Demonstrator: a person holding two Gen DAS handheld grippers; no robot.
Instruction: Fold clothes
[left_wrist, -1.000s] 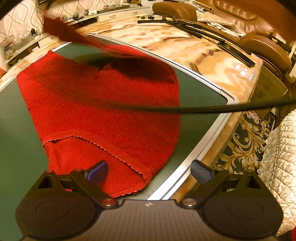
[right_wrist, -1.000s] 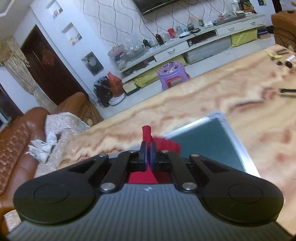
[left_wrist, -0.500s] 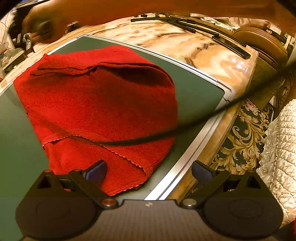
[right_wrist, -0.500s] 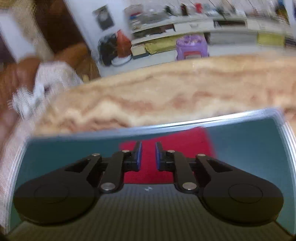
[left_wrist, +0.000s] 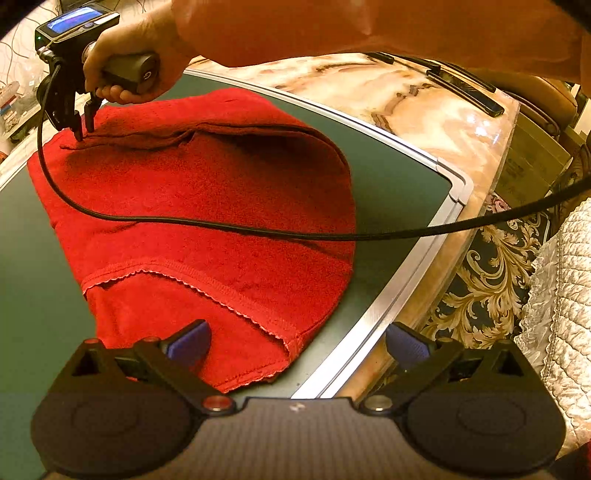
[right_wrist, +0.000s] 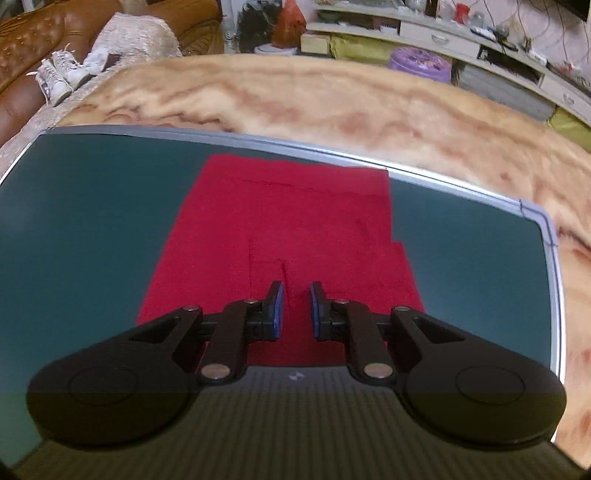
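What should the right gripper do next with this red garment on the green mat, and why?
Probably lift the right gripper clear. Its jaws stand slightly apart, gripping nothing, and the red garment already lies folded over on the green mat. The left gripper, open at the near hem, could start the next fold.

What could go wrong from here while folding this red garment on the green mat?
1. The black cable lies draped across the red garment; moving either hand could drag it and rumple the fold.
2. The right hand-held gripper has opened slightly with its tips at the folded edge; pulling away carelessly might snag the fabric.
3. The garment's near corner lies close to the green mat's metal rim; a tug by the open left hand-held gripper could slide it over.
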